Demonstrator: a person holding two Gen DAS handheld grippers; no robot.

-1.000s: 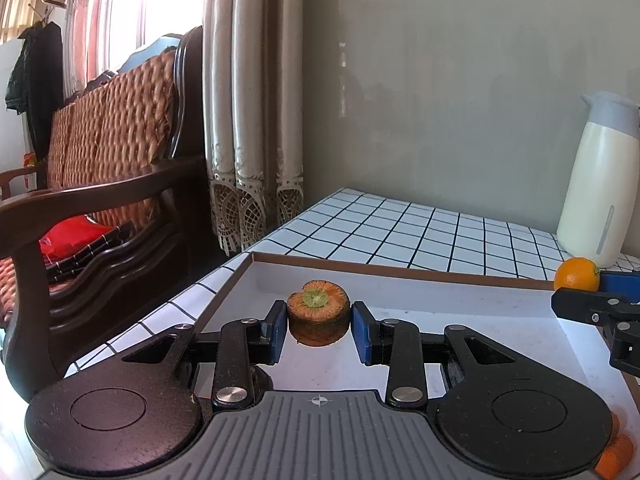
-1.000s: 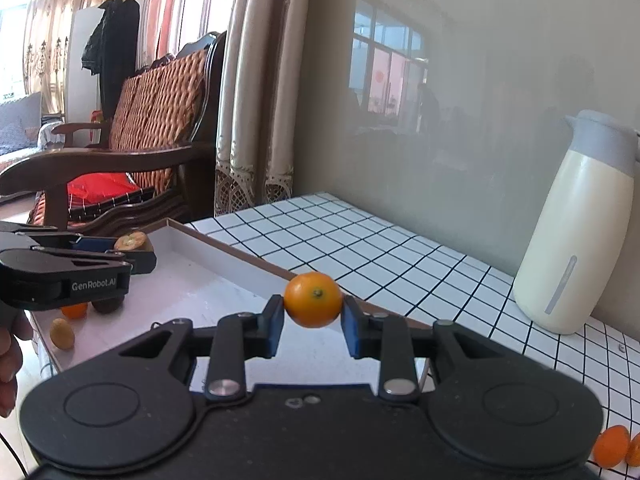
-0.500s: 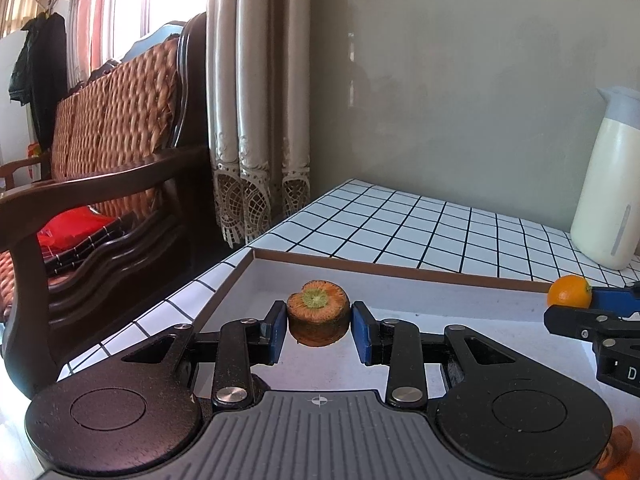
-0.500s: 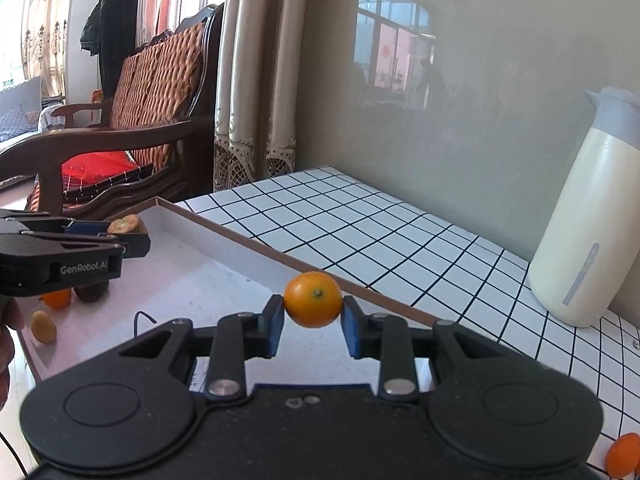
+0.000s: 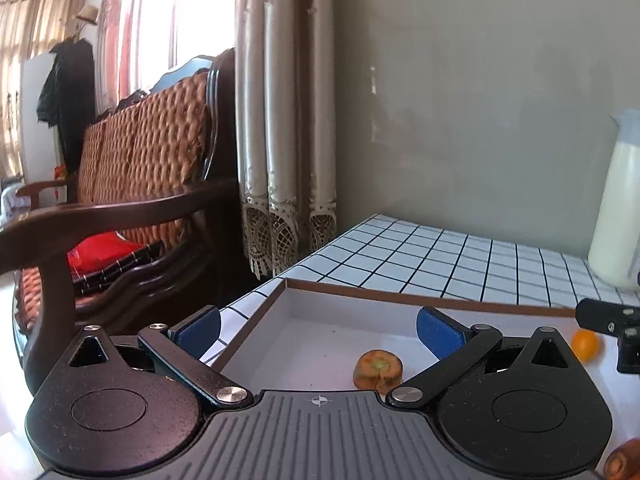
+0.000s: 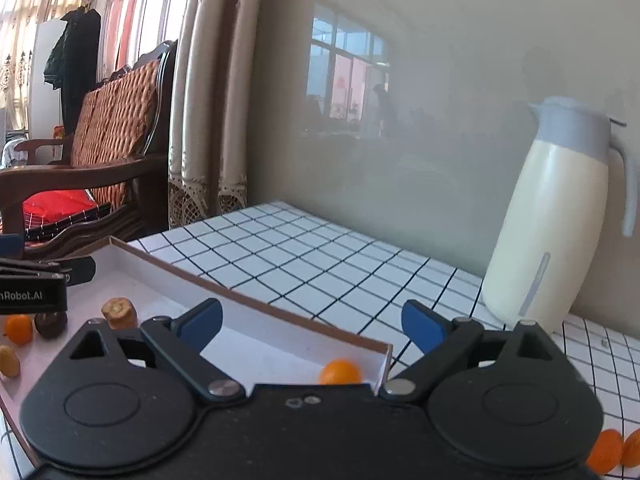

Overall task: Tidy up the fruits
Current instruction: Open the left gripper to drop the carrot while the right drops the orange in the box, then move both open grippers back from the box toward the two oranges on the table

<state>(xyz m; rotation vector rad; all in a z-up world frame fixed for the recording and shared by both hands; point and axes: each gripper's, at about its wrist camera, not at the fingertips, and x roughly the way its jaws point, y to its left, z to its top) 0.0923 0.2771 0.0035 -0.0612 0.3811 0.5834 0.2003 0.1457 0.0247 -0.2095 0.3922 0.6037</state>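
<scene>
My left gripper (image 5: 319,330) is open and empty above the white tray (image 5: 320,312). A carrot stub (image 5: 378,367) lies in the tray just below it; it also shows in the right wrist view (image 6: 119,312). My right gripper (image 6: 311,325) is open and empty above the tray's right corner (image 6: 380,354). A small orange (image 6: 341,372) rests in the tray under it; it also shows in the left wrist view (image 5: 585,344). Another orange (image 6: 19,329), a dark round fruit (image 6: 51,323) and a yellowish fruit (image 6: 9,360) lie at the tray's left.
A cream thermos jug (image 6: 556,216) stands on the checked tablecloth (image 6: 320,256) by the wall. Two orange fruits (image 6: 612,450) lie on the cloth at the lower right. A wooden wicker chair (image 5: 132,208) stands left of the table.
Both grippers have opened. The carrot stub has dropped from the left one into the tray and the small orange from the right one into the tray's right corner.
</scene>
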